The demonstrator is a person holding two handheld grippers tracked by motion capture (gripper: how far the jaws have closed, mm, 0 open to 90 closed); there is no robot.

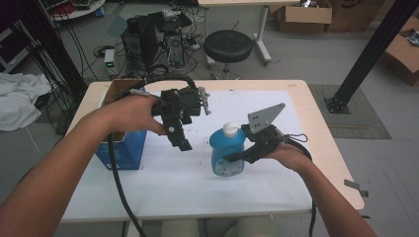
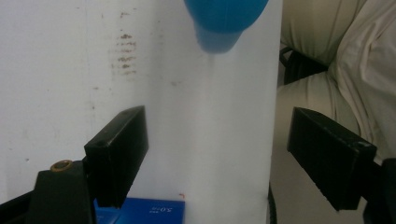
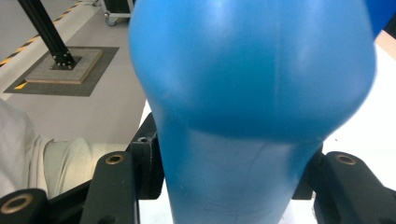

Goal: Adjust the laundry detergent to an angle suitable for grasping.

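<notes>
We have the rounded blue plastic bottle with the white cap (image 1: 228,149) gripped and apparently raised a little off the white sheet covering the table (image 1: 163,182), at its middle, so the pick-up looks done; where it is meant to go, we judge, is the open blue cardboard box (image 1: 121,148) at the table's left edge, and that carry is still to come. Our right gripper (image 1: 236,157) comes in level from the right, its jaws clamped on the bottle's narrower lower body (the right gripper view (image 3: 229,186) shows the blue wall bulging between the black jaws), the grey three-cornered plate standing above it. Our left gripper (image 1: 184,144) hangs above the sheet just left of the bottle, tilted down, its jaws spread wide with nothing between them; the left gripper view (image 2: 215,158) looks down on the bare sheet, the bottle (image 2: 224,23) well apart at the top.
</notes>
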